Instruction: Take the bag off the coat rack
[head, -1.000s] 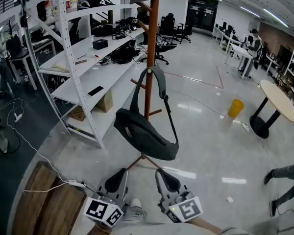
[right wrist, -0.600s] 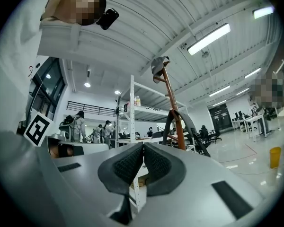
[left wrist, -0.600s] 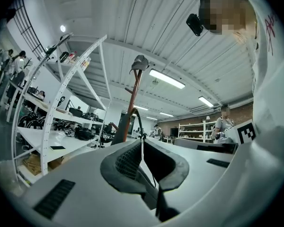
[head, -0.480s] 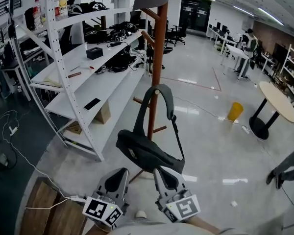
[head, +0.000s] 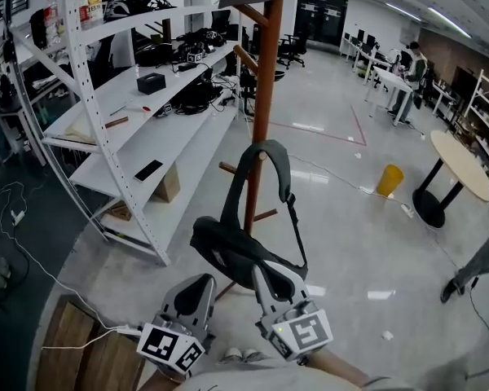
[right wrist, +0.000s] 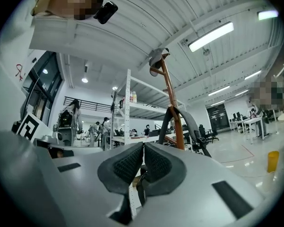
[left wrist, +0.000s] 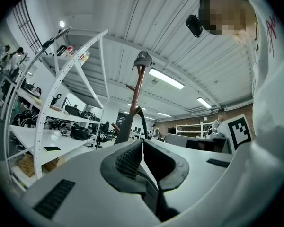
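Dark grey bag hung by its strap on the brown rack, clear of the floor, beside white shelving. Nearer and larger in the head view than a second ago, the rack likewise. Long axis of the bag body slanted, high at left, low at right; strap loop uppermost. Left tool and right tool both closed on nothing, below the bag; right tip now overlapping its lower edge.

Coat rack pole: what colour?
Reddish-brown pole; clearest in the head view.
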Tool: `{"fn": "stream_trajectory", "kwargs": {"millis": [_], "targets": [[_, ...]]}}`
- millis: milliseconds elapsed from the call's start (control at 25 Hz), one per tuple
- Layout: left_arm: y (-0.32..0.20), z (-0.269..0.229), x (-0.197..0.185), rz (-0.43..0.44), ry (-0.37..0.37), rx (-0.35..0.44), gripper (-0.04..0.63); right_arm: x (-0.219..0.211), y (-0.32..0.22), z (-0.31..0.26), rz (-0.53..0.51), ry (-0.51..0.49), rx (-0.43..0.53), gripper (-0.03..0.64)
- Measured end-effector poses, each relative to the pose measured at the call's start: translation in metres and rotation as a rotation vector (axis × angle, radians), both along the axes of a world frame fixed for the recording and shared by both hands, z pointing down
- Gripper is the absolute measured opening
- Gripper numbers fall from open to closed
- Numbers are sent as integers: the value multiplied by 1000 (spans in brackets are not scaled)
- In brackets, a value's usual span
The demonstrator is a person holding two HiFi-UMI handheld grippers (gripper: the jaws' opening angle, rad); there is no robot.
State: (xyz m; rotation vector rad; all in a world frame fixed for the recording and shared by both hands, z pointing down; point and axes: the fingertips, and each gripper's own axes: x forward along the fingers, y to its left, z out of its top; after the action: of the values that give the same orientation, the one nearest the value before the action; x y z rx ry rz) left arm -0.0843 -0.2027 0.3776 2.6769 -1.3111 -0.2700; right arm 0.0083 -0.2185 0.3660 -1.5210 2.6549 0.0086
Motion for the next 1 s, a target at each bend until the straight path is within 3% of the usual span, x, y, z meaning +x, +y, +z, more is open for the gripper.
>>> {"fn": "stream_trajectory", "kwargs": {"millis": [280,400,760,1000], "targets": [[-5,0,-10,-58,7,-7,28,-9,-42,-25,-28,-1,36,25],[-8,4,-16,-87,4,-18,28,-10,-70,-30,-40,-24,8,139],[-9,13,-32,-153,-14,-47,28,-4,-151,-45,25,-58,-31,183],[-11,14,-44,-195,-19,-49,28,-10,-179,-42,7,-84,-72,201]]}}
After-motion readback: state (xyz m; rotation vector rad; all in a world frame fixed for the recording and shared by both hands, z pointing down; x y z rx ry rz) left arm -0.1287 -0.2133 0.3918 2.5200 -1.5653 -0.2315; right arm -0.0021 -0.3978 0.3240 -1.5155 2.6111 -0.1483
